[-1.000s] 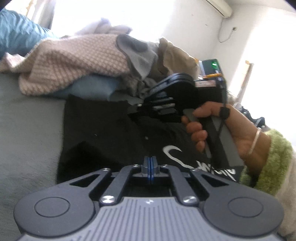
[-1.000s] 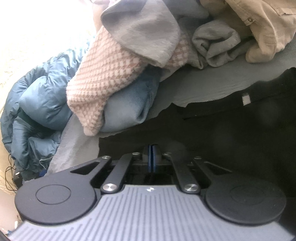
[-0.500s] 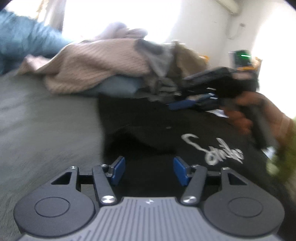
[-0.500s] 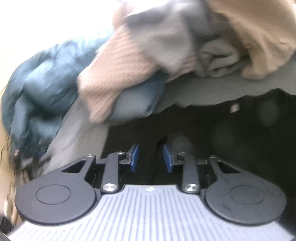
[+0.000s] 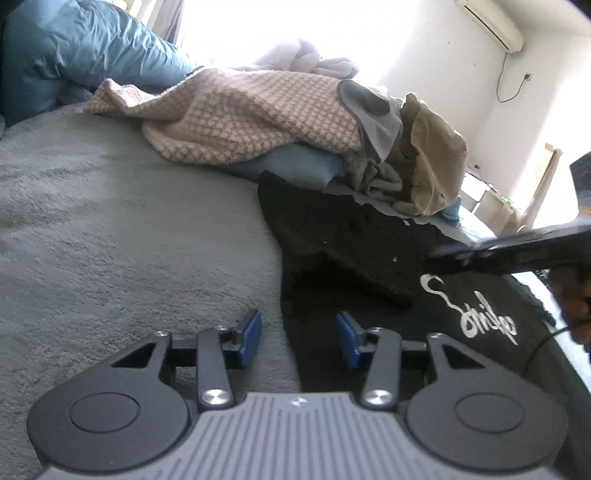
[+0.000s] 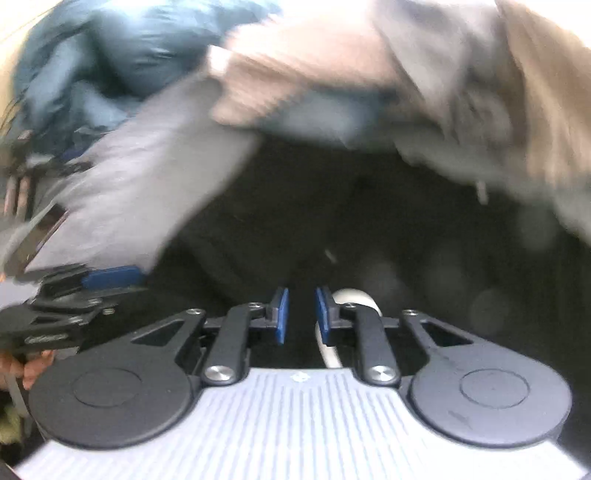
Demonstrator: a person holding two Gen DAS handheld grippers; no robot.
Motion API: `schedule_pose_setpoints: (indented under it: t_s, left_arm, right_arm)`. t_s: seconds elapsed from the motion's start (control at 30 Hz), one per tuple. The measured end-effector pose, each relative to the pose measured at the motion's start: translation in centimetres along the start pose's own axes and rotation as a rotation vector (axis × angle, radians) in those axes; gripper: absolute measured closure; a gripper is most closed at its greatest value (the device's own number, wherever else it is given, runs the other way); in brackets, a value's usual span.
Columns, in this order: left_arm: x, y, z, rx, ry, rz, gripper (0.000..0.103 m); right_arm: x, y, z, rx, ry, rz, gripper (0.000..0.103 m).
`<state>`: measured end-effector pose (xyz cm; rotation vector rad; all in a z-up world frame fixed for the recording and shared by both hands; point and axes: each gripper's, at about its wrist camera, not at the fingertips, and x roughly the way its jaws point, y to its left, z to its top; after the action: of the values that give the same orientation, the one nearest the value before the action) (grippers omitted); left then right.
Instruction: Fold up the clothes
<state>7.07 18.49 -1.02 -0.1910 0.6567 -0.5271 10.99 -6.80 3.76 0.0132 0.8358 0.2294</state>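
While both jaws close empty | left gripper (image 5: 298,338) straddles black shirt (image 5: 369,251) edge | right gripper (image 6: 300,314) over shirt | risk: pinching grey blanket (image 5: 129,229) too

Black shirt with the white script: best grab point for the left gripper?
The black shirt: pinch its left side edge, coming in from the grey blanket side. That edge lies free and flat beside the left gripper, whose closing jaws straddle it.

Home bedroom, grey bed blanket (image 5: 110,229), heaped laundry (image 5: 258,118) (unfolded), wall air conditioner (image 5: 487,22)
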Motion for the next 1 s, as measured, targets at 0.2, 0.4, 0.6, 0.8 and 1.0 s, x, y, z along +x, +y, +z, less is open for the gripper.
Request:
schedule_pose_setpoints:
  t_s: [0.2, 0.4, 0.6, 0.8, 1.0]
  left_arm:
    - [1.2, -0.8, 0.8, 0.090, 0.006, 0.045, 0.040]
    - [3.1, -0.9, 1.7, 0.092, -0.003, 0.088, 0.042]
    - [3.2, 2.0, 2.1, -0.057, -0.018, 0.098, 0.054]
    - [2.9, 2.0, 1.8, -0.037, -0.016, 0.117, 0.054]
    - [1.1, 2.4, 1.4, -0.016, -0.010, 0.129, 0.056]
  right_arm:
    - [0.0, 6.0, 0.7, -0.248, -0.081, 0.017, 0.079]
    - [1.4, 5.1, 0.4, -0.192, -0.059, 0.008, 0.079]
    - [3.2, 5.8, -1.1, -0.258, -0.041, 0.037, 0.079]
    - [4.1, 5.5, -1.5, -0.264, 0.009, 0.011, 0.079]
    - [3.2, 3.7, -1.3, -0.151, 0.050, 0.045, 0.079]
